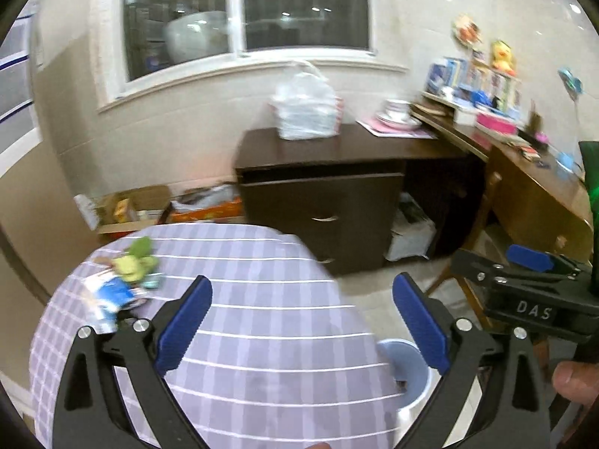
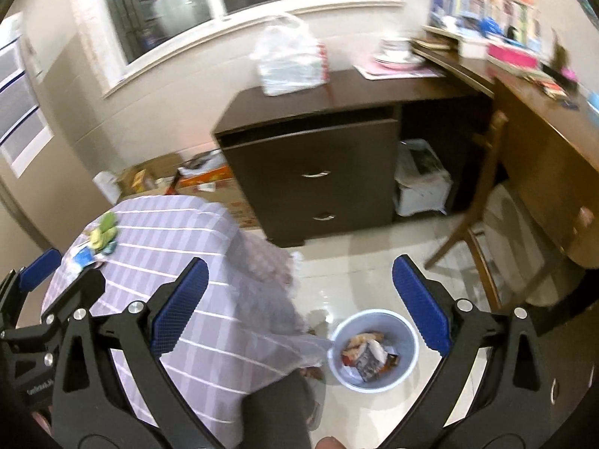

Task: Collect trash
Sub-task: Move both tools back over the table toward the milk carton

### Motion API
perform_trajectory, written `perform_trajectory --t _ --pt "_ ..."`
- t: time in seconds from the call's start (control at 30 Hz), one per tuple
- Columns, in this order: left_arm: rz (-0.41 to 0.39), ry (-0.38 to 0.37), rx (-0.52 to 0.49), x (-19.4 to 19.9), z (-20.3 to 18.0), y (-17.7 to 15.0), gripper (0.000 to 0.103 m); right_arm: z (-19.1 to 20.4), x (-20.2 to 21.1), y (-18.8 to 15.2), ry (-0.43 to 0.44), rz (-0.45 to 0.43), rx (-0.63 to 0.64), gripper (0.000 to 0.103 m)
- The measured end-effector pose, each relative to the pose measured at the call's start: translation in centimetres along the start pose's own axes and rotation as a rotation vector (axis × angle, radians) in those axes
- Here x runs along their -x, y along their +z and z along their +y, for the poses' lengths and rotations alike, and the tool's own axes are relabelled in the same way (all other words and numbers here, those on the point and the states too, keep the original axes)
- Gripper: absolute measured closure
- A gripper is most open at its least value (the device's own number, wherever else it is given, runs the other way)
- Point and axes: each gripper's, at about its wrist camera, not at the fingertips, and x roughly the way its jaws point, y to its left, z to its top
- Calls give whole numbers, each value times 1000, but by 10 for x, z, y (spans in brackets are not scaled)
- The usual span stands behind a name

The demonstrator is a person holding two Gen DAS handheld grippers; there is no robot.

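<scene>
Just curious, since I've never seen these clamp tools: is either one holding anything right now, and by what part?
Nothing is held. The left gripper and right gripper both stand wide open and empty; wrappers lie in the bin.

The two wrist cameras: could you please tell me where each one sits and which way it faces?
Left wrist: rides the left gripper, angled down over the checked tablecloth; shows its open jaws, the right gripper, a fingertip.
Right wrist: rides the right gripper, angled down at the trash bin; shows open jaws and the left gripper.
Shared: tablecloth, litter, bin, dark cabinet.
</scene>
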Motion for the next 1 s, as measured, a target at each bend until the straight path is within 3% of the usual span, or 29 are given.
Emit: perform_trajectory --t 0.4,0.57,0.73,1.0 --pt "11 194 102 28 119 -31 8 130 -19 -2 167 35 165 6" --pt "44 279 169 31 164 -52 8 166 -29 -7 214 57 215 6" --pt "91 365 229 23 201 -79 8 200 -42 -15 259 87 268 6" --pt "186 413 308 -11 242 -108 8 235 -64 -25 309 139 326 6"
